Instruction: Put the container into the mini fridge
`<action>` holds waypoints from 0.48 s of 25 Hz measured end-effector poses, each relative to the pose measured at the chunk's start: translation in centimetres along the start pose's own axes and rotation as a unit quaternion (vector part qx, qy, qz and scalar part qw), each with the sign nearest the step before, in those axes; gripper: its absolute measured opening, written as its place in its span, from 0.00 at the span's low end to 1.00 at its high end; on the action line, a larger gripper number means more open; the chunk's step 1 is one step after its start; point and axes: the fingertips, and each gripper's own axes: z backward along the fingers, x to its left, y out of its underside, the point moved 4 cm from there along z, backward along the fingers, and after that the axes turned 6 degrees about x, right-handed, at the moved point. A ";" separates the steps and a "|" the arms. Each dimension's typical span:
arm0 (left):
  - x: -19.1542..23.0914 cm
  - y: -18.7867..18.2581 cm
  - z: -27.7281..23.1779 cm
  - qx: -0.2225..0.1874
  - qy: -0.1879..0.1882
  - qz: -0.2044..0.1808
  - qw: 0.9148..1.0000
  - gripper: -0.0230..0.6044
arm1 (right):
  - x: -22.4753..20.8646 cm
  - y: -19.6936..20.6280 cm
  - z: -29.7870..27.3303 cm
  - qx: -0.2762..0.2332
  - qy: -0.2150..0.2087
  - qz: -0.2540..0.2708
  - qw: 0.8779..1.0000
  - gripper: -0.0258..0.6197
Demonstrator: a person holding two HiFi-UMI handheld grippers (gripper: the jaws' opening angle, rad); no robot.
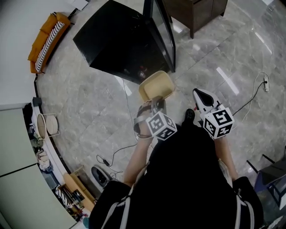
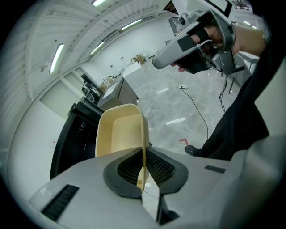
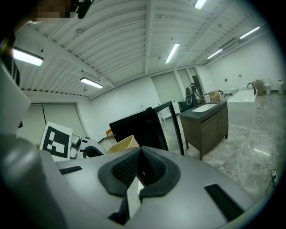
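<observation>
A beige plastic container [image 1: 156, 86] hangs in the air just in front of the black mini fridge [image 1: 118, 42], whose glass door [image 1: 163, 31] stands open. My left gripper [image 1: 153, 102] is shut on the container's near rim. In the left gripper view the thin rim is pinched between the pads at my left gripper [image 2: 143, 167], and the container [image 2: 120, 134] reaches toward the dark fridge [image 2: 73, 134]. To the right of the container my right gripper [image 1: 199, 94] is held shut and empty. The right gripper view shows my right gripper [image 3: 140, 167] closed, with the container [image 3: 121, 144] beyond it.
A dark wooden cabinet [image 1: 196, 13] stands right of the fridge door. Cables [image 1: 250, 98] and a power strip [image 1: 266, 82] lie on the grey tiled floor, another cable [image 1: 118, 152] at lower left. An orange sofa [image 1: 47, 38] and cluttered shelves [image 1: 47, 147] line the left side.
</observation>
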 end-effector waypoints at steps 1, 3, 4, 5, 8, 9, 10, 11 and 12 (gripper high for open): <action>0.1 0.0 -0.2 0.005 0.001 0.002 1.000 0.12 | 0.0 0.1 -0.2 0.002 -0.006 -0.003 1.000 0.07; 0.3 0.3 -0.6 0.015 0.003 0.004 1.000 0.12 | 0.0 0.2 -0.5 0.006 -0.016 -0.007 1.000 0.07; 0.4 0.5 -0.9 0.018 0.006 0.007 1.000 0.12 | 0.0 0.4 -0.7 0.010 -0.019 -0.009 1.000 0.07; 0.6 0.6 -1.1 0.021 0.010 0.011 1.000 0.12 | -0.1 0.5 -0.9 0.015 -0.019 -0.010 1.000 0.07; 1.3 0.9 -1.9 0.027 0.016 0.017 0.999 0.12 | -0.3 0.8 -1.7 0.029 -0.018 -0.007 0.999 0.07; 1.5 1.1 -2.3 0.030 0.018 0.017 0.999 0.12 | -0.4 0.9 -1.9 0.030 -0.017 -0.009 0.999 0.07; 1.8 1.3 -2.7 0.032 0.019 0.015 0.999 0.12 | -0.5 0.9 -2.2 0.029 -0.015 -0.011 0.999 0.07; 2.1 1.4 -3.2 0.033 0.021 0.011 0.999 0.12 | -0.7 0.9 -2.5 0.028 -0.011 -0.014 0.999 0.07; 2.5 1.5 -3.7 0.034 0.023 0.007 0.999 0.12 | -0.9 0.9 -2.9 0.028 -0.006 -0.016 0.999 0.07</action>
